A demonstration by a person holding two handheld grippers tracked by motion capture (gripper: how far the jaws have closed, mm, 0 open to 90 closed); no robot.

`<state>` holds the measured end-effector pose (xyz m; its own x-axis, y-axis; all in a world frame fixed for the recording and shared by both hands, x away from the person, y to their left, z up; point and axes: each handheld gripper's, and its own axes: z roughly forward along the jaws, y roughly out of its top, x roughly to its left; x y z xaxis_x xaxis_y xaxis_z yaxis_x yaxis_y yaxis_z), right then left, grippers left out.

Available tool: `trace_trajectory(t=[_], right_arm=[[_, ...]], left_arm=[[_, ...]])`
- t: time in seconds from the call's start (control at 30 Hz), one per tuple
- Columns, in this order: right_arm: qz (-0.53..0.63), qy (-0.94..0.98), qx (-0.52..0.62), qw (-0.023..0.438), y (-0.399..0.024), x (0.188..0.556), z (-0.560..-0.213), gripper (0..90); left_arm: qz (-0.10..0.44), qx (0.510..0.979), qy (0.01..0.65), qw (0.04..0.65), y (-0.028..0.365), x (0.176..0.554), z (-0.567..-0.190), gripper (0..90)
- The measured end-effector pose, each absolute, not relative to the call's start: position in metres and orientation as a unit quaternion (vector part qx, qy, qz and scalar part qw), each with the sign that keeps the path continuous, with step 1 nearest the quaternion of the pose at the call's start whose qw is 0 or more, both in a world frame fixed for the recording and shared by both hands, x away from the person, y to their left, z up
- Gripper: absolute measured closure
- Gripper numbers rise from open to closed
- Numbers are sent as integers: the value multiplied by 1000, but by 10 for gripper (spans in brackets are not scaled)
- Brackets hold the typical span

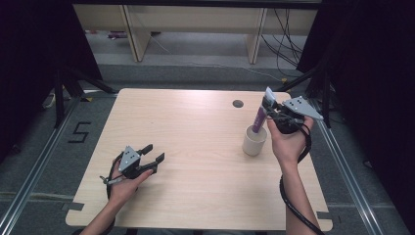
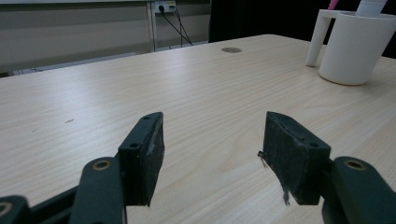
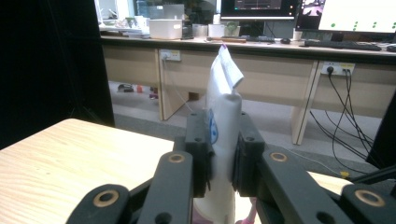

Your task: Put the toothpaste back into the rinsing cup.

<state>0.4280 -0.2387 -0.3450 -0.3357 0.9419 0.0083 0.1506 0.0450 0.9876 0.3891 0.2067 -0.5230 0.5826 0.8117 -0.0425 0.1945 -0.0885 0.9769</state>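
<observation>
- We see a light wooden table (image 1: 205,161) with a white mug (image 1: 255,140) standing upright toward its right side, nearer the far edge than the near one.
- A tube (image 1: 260,119), purple in its lower part and white at its crimped top, stands with its lower end inside the mug and leans slightly to the right.
- The right gripper (image 1: 272,113) is clenched on the tube's upper part, above the mug's rim; in the right gripper view the two black jaws press the white tube (image 3: 223,121) from either side, with its crimped end rising above them.
- The right hand (image 1: 289,142) holds that gripper just right of the mug, its cable trailing back along the forearm.
- The left gripper (image 1: 153,154) sits low over the near left part of the table, well apart from the mug, held by the left hand (image 1: 125,183).
- In the left gripper view its jaws stand wide apart with nothing between them, bare wood beneath, and the mug (image 2: 352,46) far off to the right.
- A small dark round hole (image 1: 238,104) marks the table near its far edge.
</observation>
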Motion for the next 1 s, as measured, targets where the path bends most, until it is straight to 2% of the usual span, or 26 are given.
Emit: trace_trajectory(t=[1.0], right_arm=[[517,628,445,375,-238,434,-359,798]], left_arm=[[273,686,365,568,207,389,-523,384]])
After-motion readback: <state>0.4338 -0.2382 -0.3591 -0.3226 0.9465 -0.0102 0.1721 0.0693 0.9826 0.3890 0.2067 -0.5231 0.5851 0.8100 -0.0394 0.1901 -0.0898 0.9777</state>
